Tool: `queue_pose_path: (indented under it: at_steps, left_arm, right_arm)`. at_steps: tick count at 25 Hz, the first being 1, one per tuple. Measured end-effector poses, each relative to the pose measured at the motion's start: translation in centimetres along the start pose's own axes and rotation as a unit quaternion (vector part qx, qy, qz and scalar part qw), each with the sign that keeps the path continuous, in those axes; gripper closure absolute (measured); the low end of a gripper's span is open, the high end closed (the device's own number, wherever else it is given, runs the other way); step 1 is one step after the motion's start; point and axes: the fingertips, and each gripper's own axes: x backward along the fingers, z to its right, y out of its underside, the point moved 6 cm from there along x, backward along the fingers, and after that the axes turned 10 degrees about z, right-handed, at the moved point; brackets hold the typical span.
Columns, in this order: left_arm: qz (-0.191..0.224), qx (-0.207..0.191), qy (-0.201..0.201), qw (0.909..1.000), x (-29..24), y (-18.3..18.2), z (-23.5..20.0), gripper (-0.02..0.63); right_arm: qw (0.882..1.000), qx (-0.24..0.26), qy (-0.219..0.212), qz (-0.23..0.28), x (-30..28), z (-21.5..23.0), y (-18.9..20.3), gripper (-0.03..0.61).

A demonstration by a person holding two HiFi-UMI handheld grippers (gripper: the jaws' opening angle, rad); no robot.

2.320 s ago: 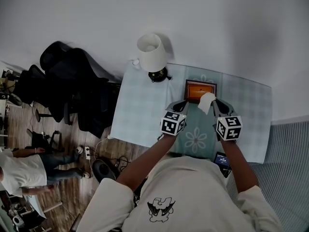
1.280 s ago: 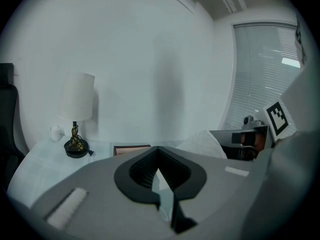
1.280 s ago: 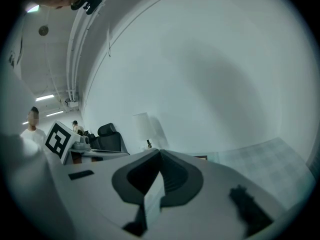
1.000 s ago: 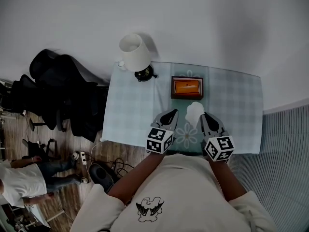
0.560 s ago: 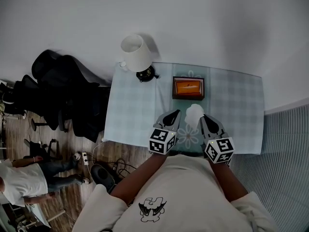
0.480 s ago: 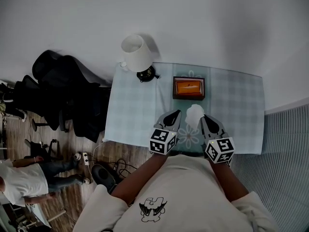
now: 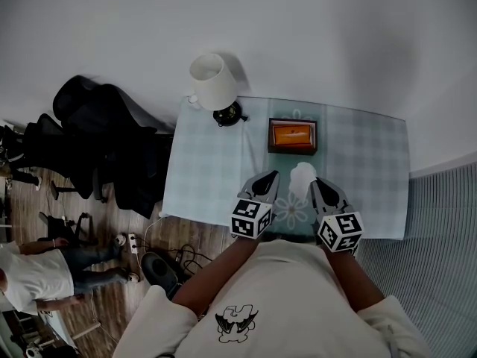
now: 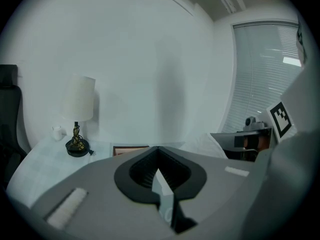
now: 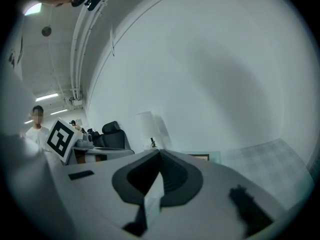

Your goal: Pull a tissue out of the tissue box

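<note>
The orange tissue box [image 7: 292, 136] in its dark wooden holder stands at the far middle of the pale checked table [image 7: 209, 170]; its edge also shows in the left gripper view [image 8: 130, 149]. A white tissue [image 7: 301, 176] hangs free of the box, above the table's near part. My right gripper [image 7: 314, 183] is shut on that tissue's edge. My left gripper [image 7: 268, 177] hovers just left of the tissue, shut, with nothing in it. From the left gripper [image 8: 158, 149] the tissue [image 8: 206, 146] shows as a white fold to the right. The right gripper's [image 9: 159, 153] jaws meet at their tips.
A white-shaded lamp [image 7: 214, 80] on a dark base stands at the table's far left corner, a small white cup [image 7: 195, 98] beside it. Black office chairs [image 7: 104, 125] crowd the floor to the left, where a person [image 7: 37, 267] stands. Slatted blinds [image 7: 440, 222] run along the right.
Both grippers have drawn back from the box toward me, the right one carrying the tissue clear of it. Over the last second they have barely moved.
</note>
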Motion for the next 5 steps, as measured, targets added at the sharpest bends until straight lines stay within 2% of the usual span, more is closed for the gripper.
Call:
queue_pose_path:
  at_steps: [5]
  left_arm:
    - [0.000, 0.001, 0.000, 1.0000, 0.00, 0.04, 0.26, 0.607]
  right_arm:
    - [1.000, 0.000, 0.001, -0.005, 0.22, 0.22, 0.14, 0.565]
